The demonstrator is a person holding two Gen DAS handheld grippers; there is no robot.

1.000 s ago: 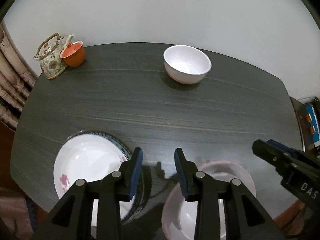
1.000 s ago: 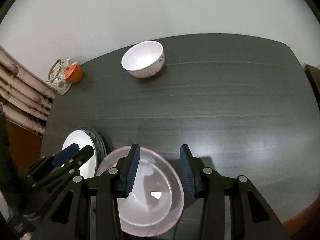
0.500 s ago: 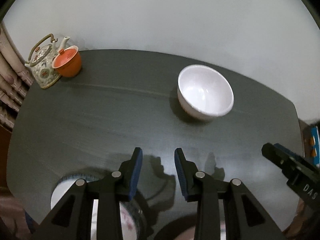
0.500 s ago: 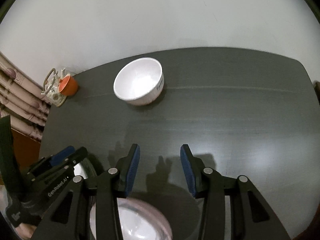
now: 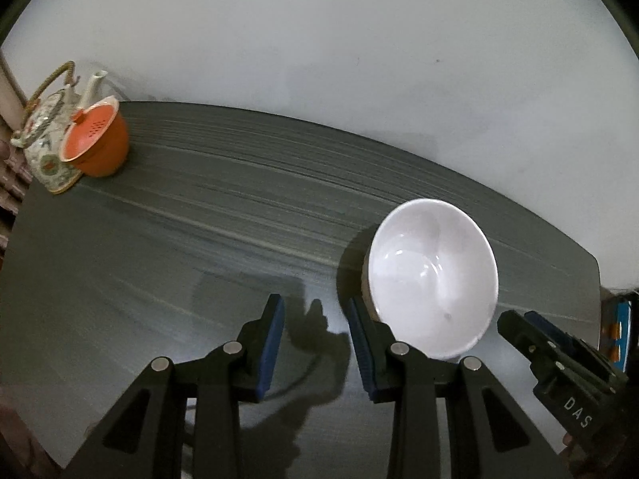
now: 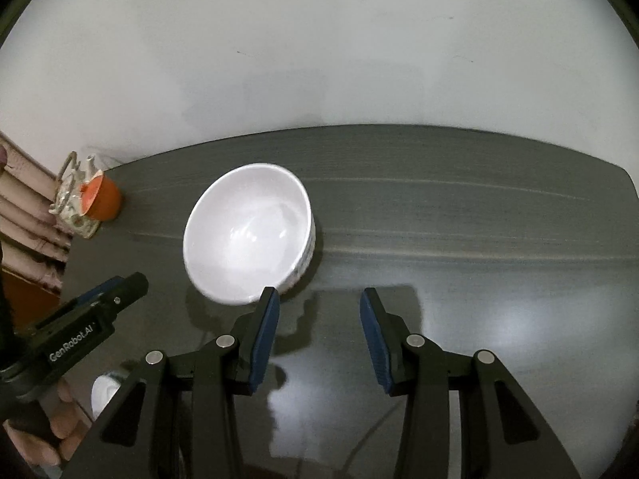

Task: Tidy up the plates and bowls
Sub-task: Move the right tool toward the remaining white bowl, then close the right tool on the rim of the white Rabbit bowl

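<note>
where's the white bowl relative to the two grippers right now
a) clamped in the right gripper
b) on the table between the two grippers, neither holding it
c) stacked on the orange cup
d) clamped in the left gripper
b: the bowl sits on the table, with the left gripper to its left and the right gripper to its right, both open and empty; the orange cup stands apart by the teapot.

A dark grey wood-grain table fills the scene, set against a plain white wall. At its far left corner stands a floral ceramic teapot with a looped handle and a white spout. An orange cup with an orange perforated strainer sits touching the teapot's right side. Past the table's far right edge, a blue and orange object shows, too cut off to identify.
</note>
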